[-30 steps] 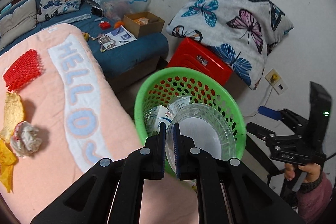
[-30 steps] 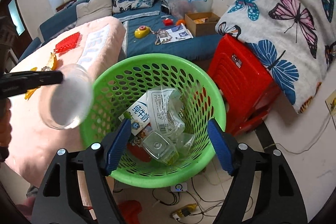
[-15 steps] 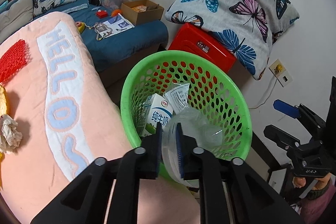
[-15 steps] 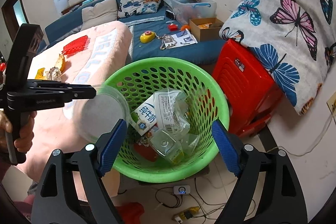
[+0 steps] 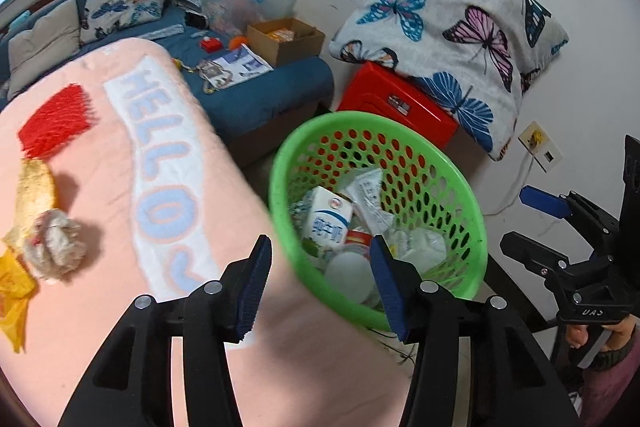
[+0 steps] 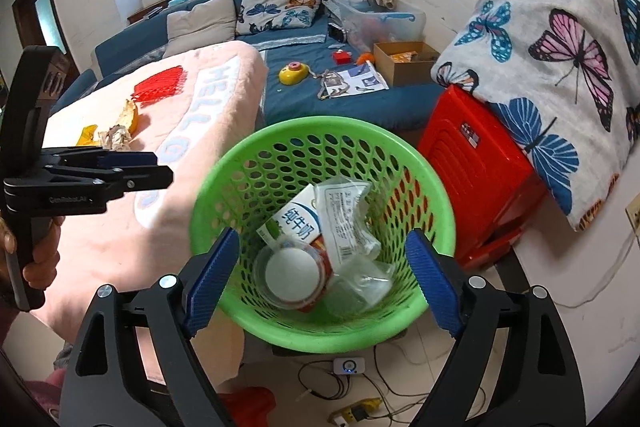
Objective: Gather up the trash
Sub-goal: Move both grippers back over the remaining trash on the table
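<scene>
Right wrist view is showing us our left gripper at the basket's left, its jaws just opened and empty; the clear cup is lying in the green basket between our wide-open, empty right gripper's fingers, while left wrist view alone is showing crumpled paper farther off on the pink blanket.

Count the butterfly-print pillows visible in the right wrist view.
2: one butterfly-print pillow rests on the red stool; the other leans at the blue sofa's back. Others may be hidden.
</scene>
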{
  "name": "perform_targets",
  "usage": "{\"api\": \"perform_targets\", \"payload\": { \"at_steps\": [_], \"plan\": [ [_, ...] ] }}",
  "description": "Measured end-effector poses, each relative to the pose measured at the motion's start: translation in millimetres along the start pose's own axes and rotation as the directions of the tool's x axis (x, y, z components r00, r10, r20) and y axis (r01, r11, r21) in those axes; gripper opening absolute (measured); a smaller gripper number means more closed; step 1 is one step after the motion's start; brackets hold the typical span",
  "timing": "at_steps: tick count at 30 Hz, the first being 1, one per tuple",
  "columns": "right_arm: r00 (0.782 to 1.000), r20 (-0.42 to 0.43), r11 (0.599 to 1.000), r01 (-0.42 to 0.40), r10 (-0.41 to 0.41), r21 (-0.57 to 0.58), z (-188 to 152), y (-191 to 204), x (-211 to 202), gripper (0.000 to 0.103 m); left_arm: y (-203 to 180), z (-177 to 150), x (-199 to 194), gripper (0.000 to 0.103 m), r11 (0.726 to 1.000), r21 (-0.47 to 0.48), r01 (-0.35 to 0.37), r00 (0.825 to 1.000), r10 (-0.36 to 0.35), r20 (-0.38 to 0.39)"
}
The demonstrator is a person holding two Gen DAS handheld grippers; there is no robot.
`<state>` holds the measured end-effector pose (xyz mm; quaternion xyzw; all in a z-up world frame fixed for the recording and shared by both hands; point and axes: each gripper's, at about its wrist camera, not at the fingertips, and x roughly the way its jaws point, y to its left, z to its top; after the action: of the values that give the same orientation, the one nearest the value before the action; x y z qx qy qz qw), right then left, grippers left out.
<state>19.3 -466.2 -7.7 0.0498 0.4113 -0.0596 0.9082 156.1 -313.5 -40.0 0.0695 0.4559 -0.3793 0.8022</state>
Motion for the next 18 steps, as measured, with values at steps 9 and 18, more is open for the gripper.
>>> {"api": "perform_targets", "payload": {
  "at_steps": [9,18],
  "plan": [
    [0.999,0.012,0.998,-0.047,0.047,-0.039,12.3,30.9,7.7,0.087,48.0,-14.0,-39.7,0.055,0.994,-0.068,-0.084,0.995,0.088,0.055],
    [0.992,0.011,0.985,-0.124,0.126,-0.117,29.5,79.2,22.5,0.088,107.7,-33.4,-79.0,0.062,0.968,-0.126,-0.217,0.969,0.229,0.091]
  ]
}}
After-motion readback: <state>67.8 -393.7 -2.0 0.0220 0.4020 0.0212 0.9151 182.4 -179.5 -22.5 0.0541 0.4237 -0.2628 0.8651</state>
